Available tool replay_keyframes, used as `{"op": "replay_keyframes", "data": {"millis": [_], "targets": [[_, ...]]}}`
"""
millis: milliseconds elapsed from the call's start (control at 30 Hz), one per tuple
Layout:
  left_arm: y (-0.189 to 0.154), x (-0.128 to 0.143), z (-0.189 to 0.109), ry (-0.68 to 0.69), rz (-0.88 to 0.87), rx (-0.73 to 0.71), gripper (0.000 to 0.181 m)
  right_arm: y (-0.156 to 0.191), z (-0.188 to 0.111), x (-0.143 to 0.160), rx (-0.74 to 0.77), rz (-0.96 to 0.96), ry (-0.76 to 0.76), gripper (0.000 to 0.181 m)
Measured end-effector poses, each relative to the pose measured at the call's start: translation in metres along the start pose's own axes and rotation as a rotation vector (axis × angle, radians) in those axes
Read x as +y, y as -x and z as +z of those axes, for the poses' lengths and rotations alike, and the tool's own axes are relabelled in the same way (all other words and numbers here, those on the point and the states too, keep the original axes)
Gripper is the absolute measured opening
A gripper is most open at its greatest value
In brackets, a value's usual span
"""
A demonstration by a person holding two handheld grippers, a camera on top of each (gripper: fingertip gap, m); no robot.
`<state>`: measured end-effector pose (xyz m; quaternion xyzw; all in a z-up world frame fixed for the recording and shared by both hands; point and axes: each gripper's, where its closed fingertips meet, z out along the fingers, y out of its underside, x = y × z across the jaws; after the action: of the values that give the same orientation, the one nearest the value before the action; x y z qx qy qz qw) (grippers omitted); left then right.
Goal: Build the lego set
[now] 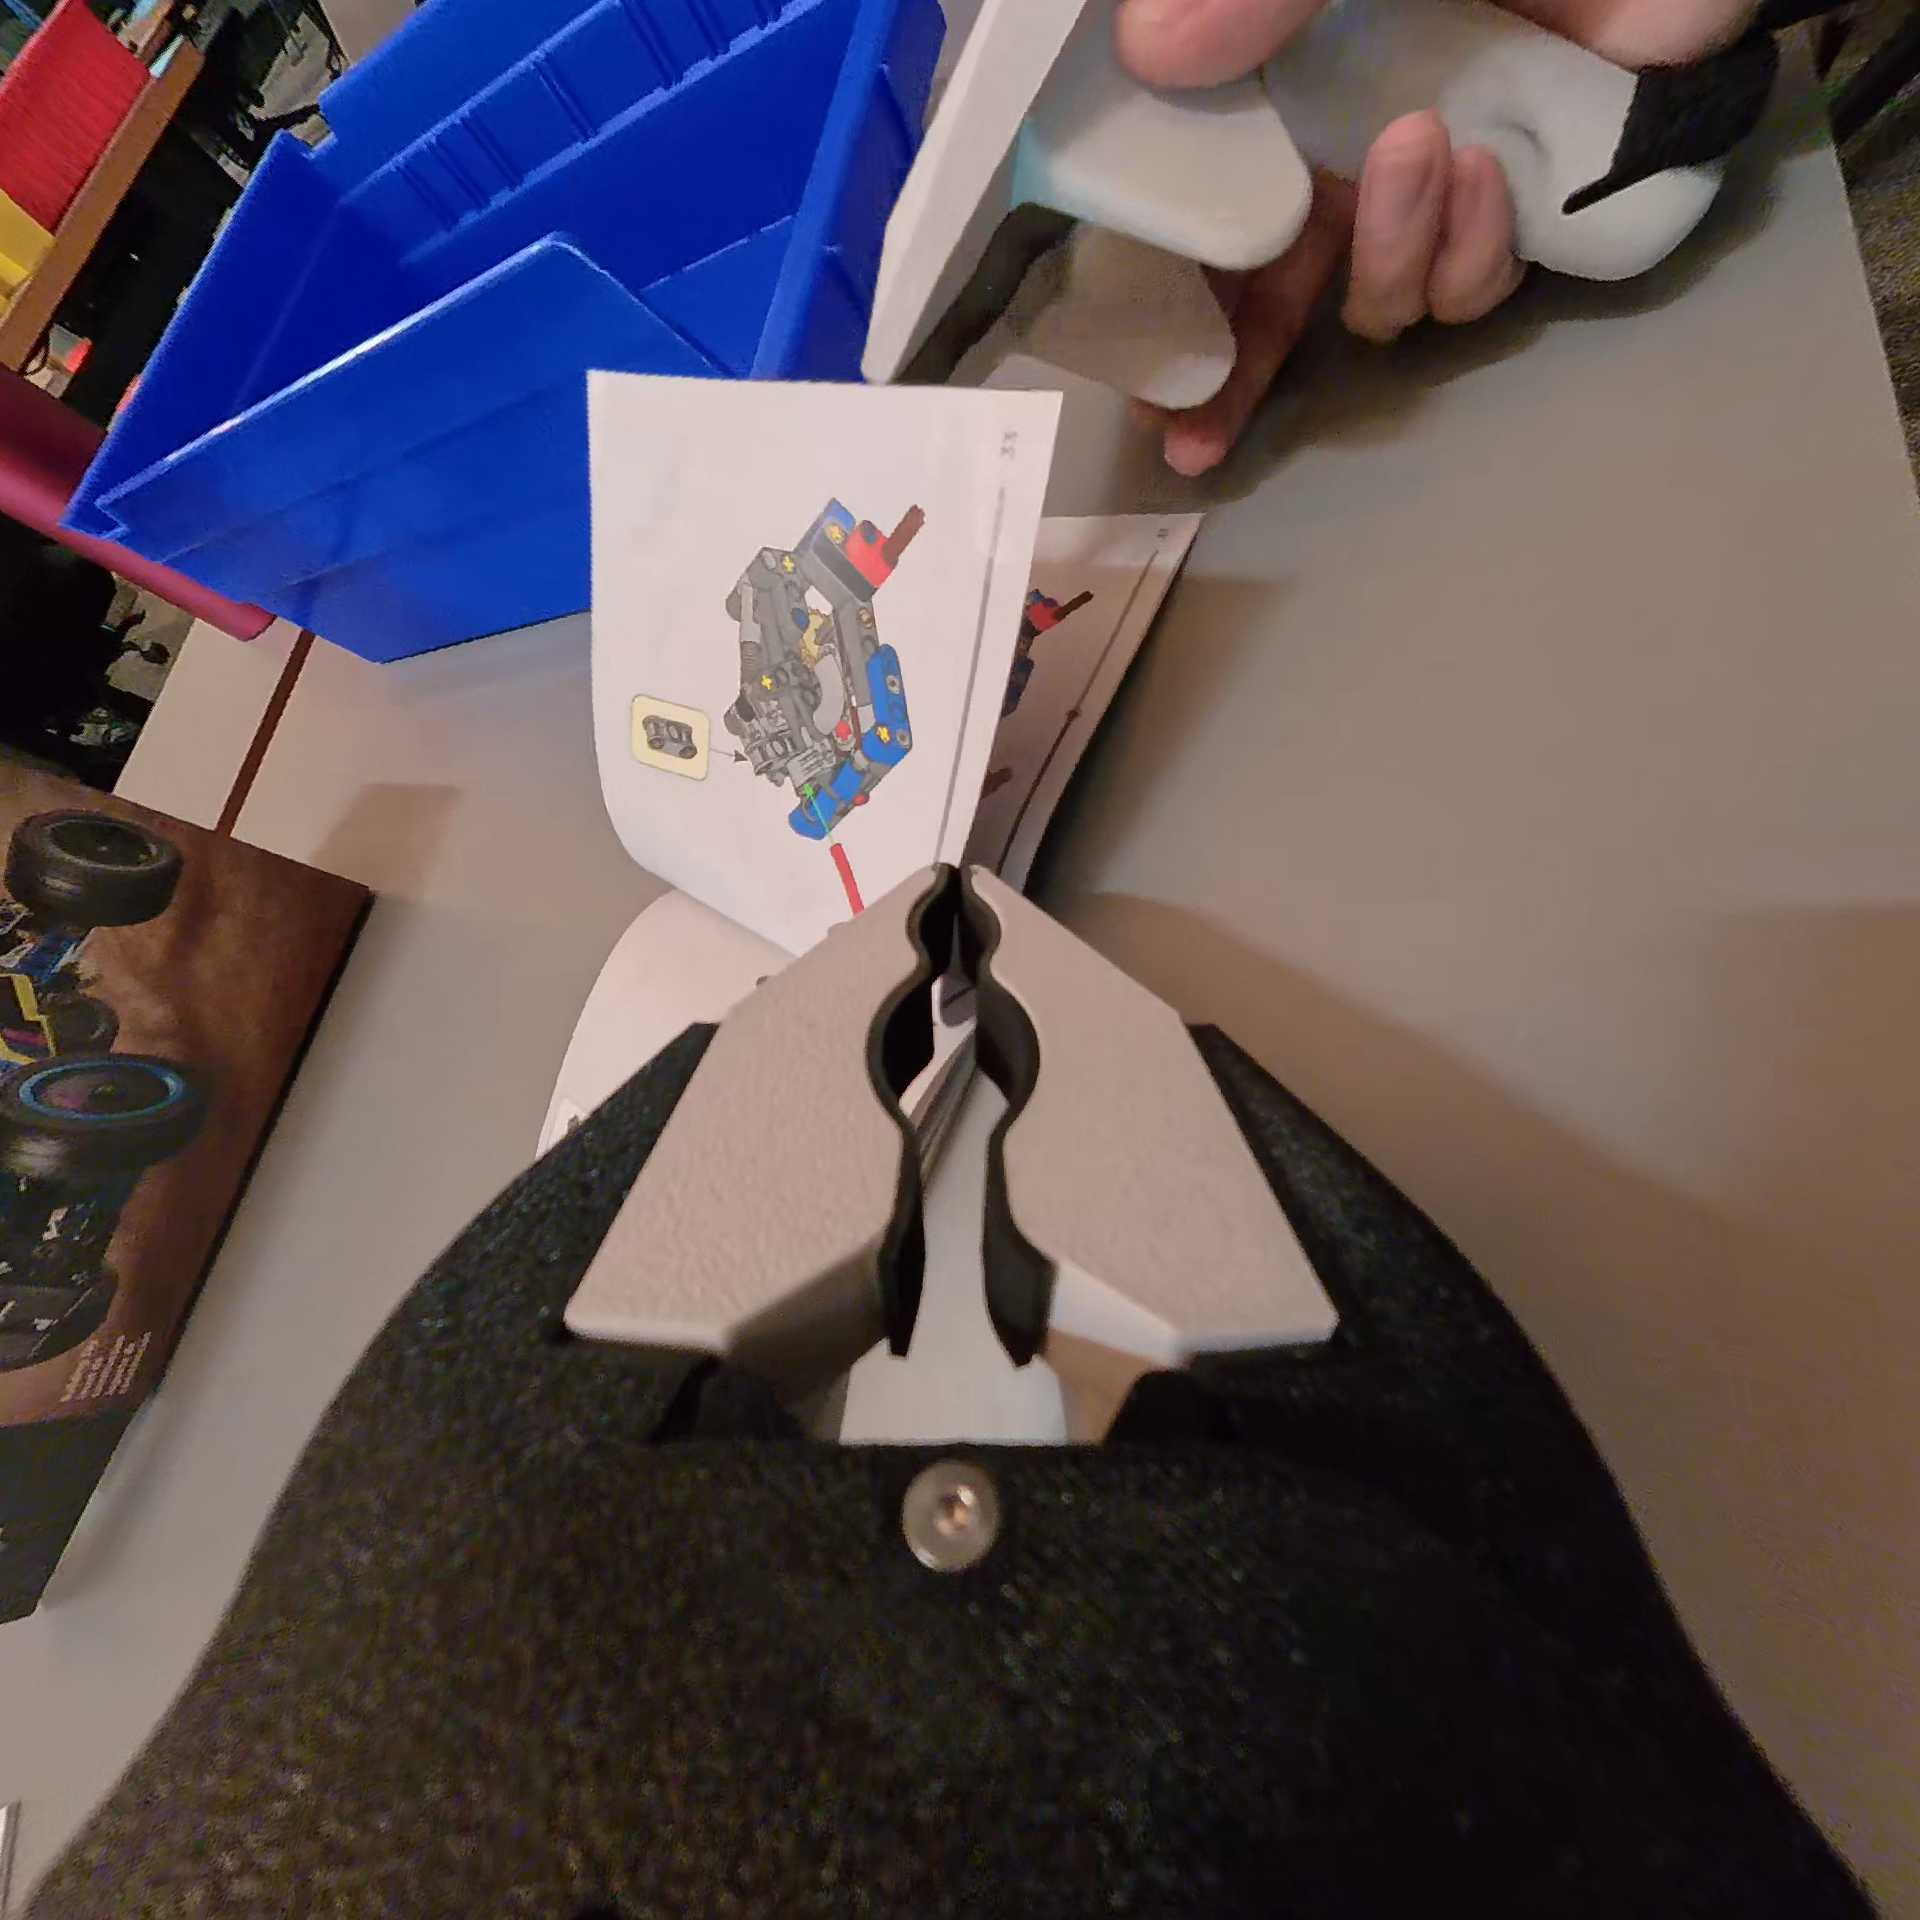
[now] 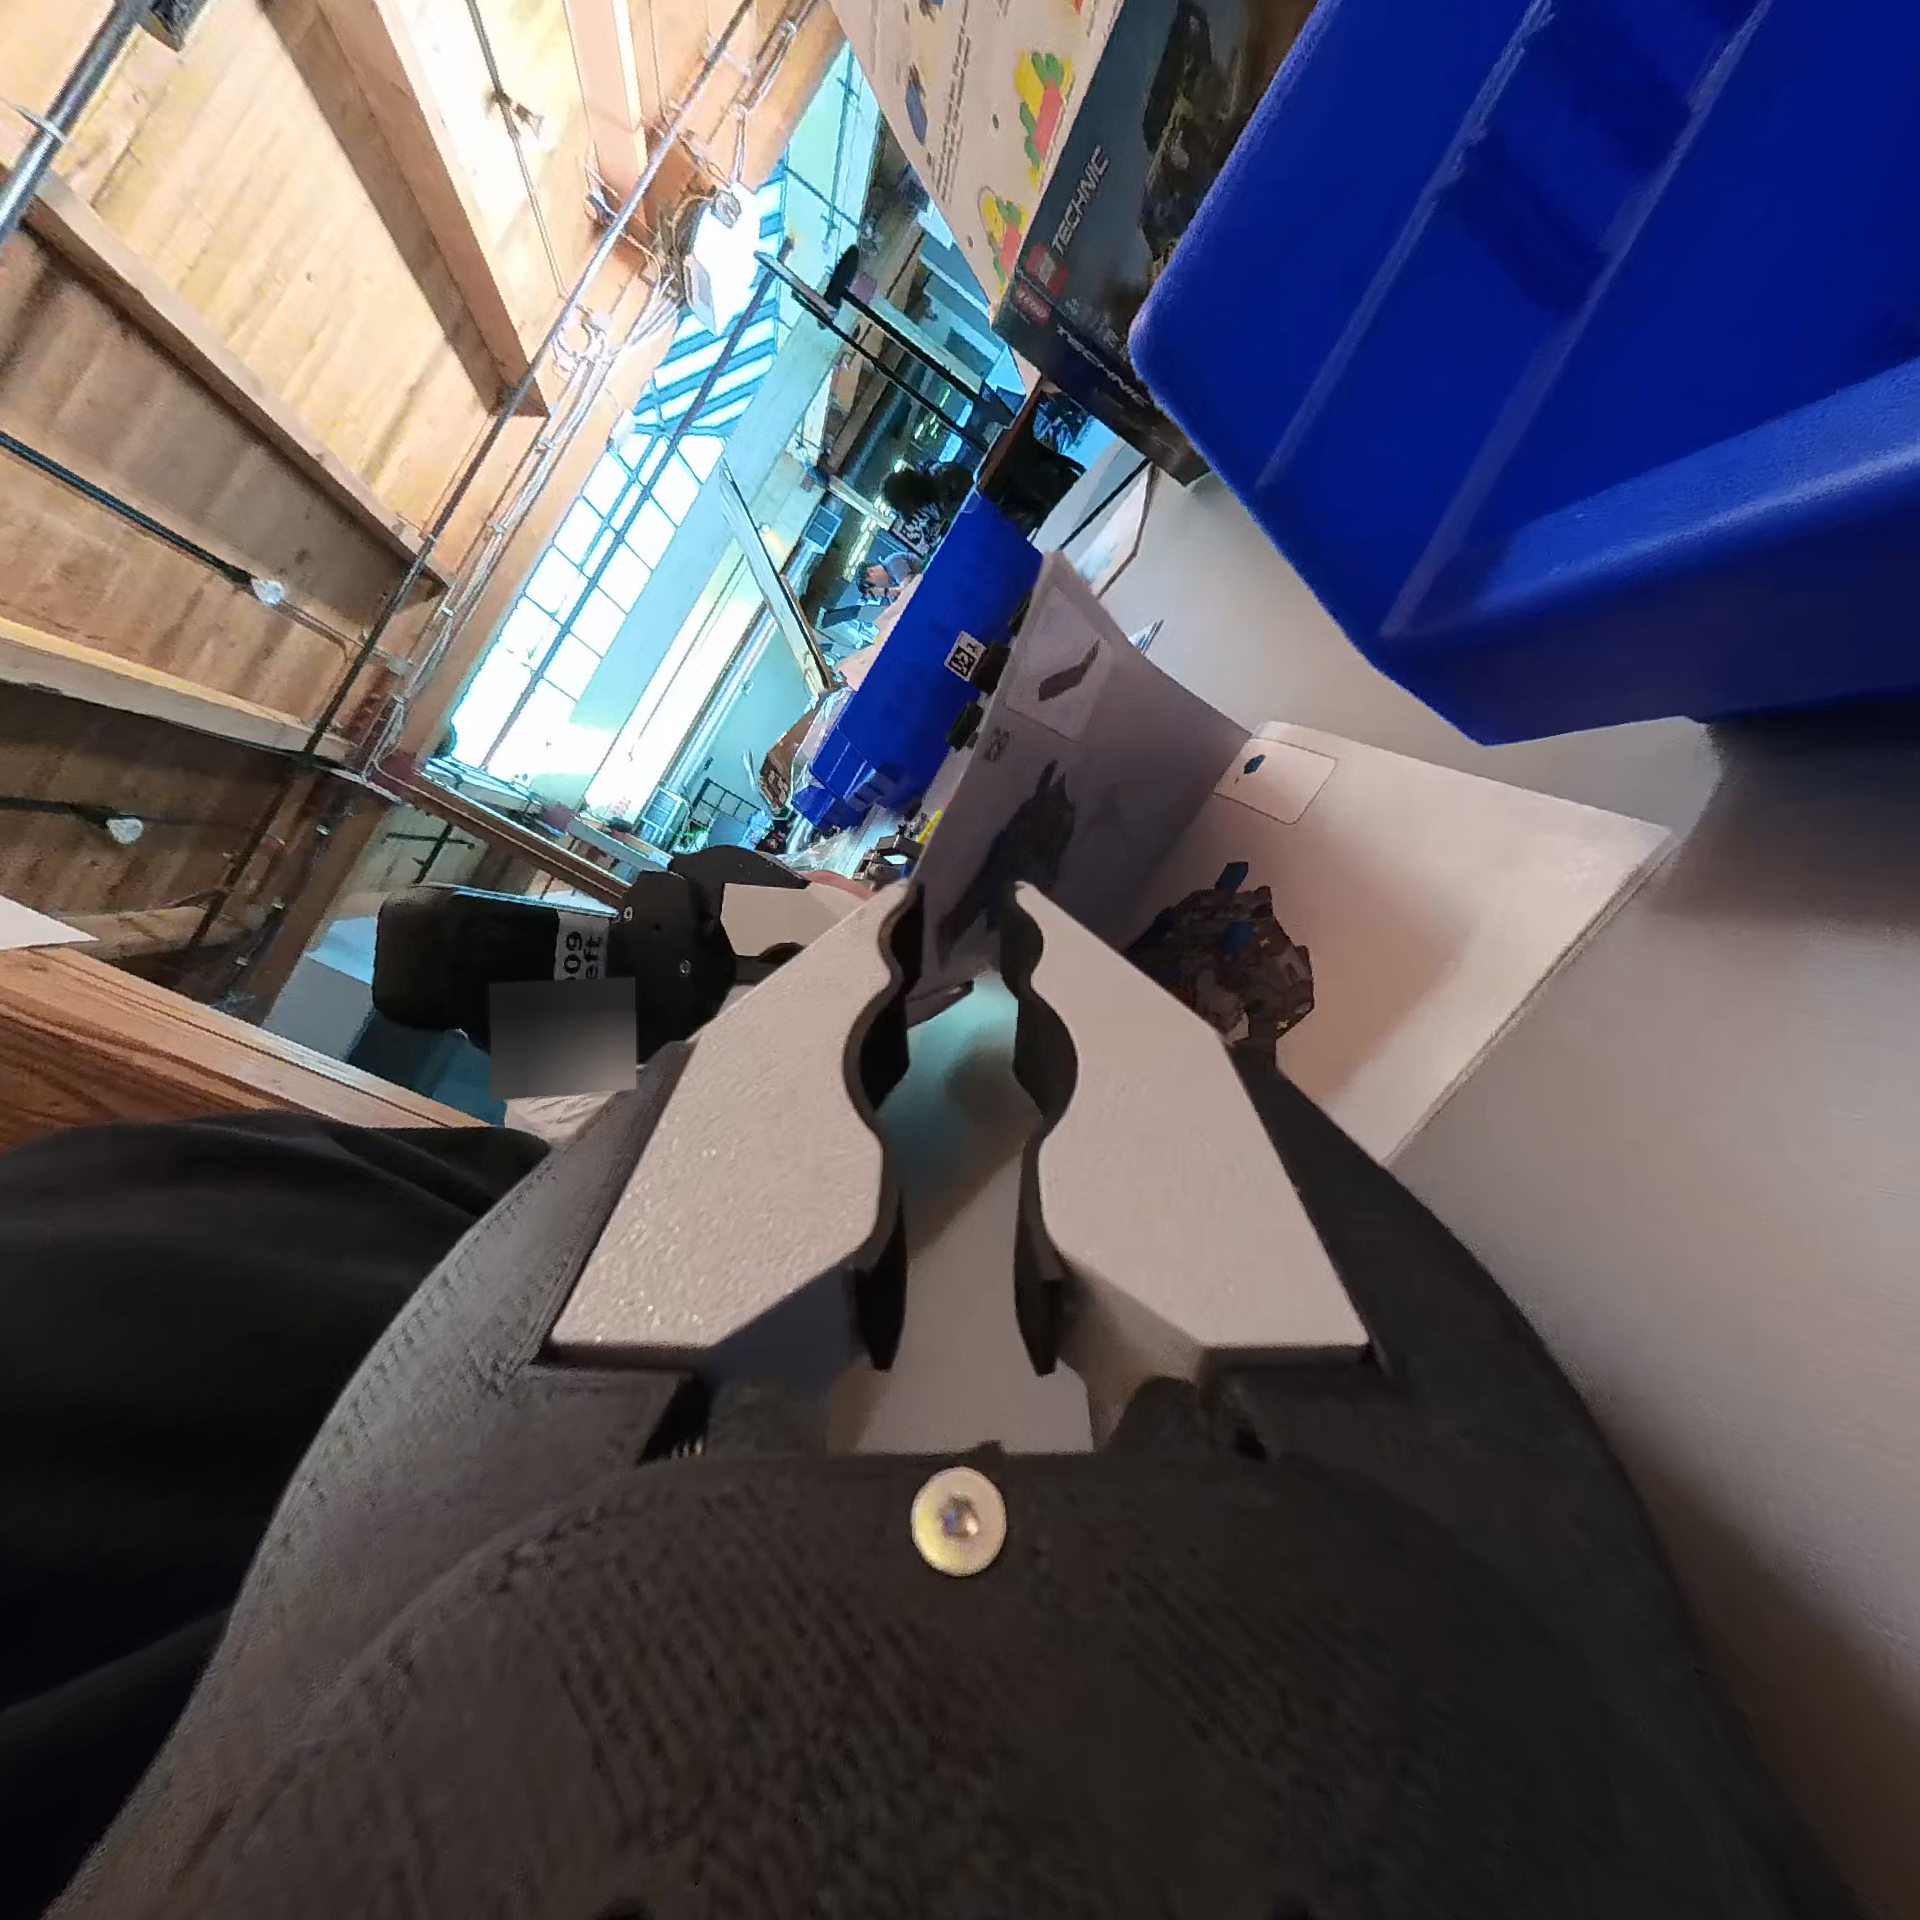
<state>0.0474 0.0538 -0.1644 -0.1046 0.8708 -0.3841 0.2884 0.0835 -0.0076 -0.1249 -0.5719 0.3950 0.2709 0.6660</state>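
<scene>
Left fingers [image 1: 878, 1091]: yours, pinched closed on a booklet page [image 1: 790, 623].
Right fingers [image 2: 1132, 1091]: yours, slightly parted, holding nothing.
Blue bins [image 1: 468, 343]: behind the booklet page.

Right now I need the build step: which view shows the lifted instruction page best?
The left wrist view: the instruction page faces the camera, its coloured diagram clear, pinched in the left gripper. The right wrist view catches it only obliquely, shadowed.

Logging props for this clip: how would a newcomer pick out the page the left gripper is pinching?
Start at the blue bins on the grey table. Before them lies an open instruction booklet. One page stands upright, its lower edge clamped in the left gripper; unlike the flatter pages behind, it shows a grey-and-blue assembly drawing.
</scene>
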Motion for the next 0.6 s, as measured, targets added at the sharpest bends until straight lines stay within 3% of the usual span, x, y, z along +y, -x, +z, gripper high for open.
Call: {"op": "replay_keyframes", "data": {"millis": [367, 600], "targets": [[0.001, 0.002, 0.000, 0.003, -0.005, -0.003, 0.000, 0.005, 0.002, 0.006, -0.022, -0.016, 0.032, 0.026], [0.002, 0.002, -0.001, 0.003, -0.008, -0.003, 0.000, 0.006, 0.005, 0.009, -0.024, -0.019, 0.053, 0.011]]}}
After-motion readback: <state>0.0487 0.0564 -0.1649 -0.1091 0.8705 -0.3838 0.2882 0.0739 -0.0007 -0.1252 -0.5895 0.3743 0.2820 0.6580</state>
